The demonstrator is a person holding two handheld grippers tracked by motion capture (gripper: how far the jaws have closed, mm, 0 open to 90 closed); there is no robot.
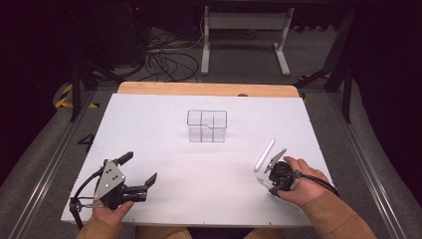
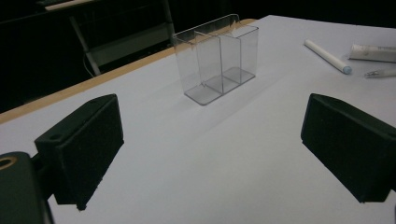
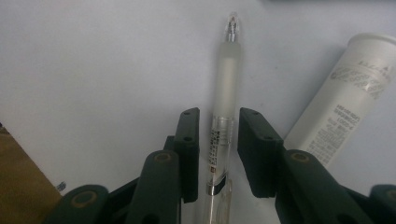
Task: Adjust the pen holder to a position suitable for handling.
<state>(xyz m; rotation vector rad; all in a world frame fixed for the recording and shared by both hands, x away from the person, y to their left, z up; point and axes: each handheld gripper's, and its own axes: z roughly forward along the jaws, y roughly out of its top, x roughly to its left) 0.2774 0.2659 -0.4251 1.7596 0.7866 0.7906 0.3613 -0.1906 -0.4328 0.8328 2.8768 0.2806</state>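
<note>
On the white surface (image 1: 164, 164), the right gripper (image 3: 215, 140) straddles a clear pen (image 3: 224, 93), its fingers (image 3: 189, 140) narrowly parted and not touching it, beside a white tube (image 3: 345, 107). The left gripper (image 1: 140, 172) rests wide open, facing a clear divided holder (image 2: 217, 58).

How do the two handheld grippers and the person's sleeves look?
Both the left gripper and the right gripper are black, with blocky fingers and round brass-coloured pivots. A grey triangular plate tops each. Black cables trail back. The sleeves are tan.
</note>
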